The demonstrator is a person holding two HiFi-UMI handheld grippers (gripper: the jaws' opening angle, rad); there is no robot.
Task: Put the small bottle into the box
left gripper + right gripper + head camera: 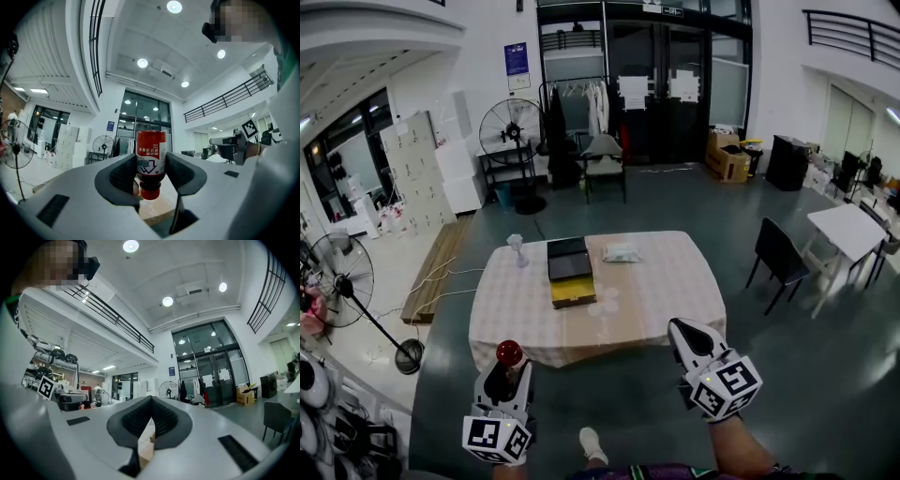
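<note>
left gripper (pixel 508 367) is held low, short of the table (pixel 675 281), clamped on the small bottle (pixel 151 157); right gripper (pixel 682 330) is held alongside, jaws pressed together.

Bottle (pixel 151 157) glossy plastic w/ paper-ish label. Left gripper (pixel 150 172) & right gripper (pixel 151 420): matt grey plastic, black ribbed pads (pixel 123 174). Tablecloth (pixel 661 286) matt cloth. Floor (pixel 694 197) smooth, slight sheen.

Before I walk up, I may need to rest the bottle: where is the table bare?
Bare: the table's right half, right of the box and nearer than the packet; also the near-left corner beside the box. Crowded: the far middle.
</note>
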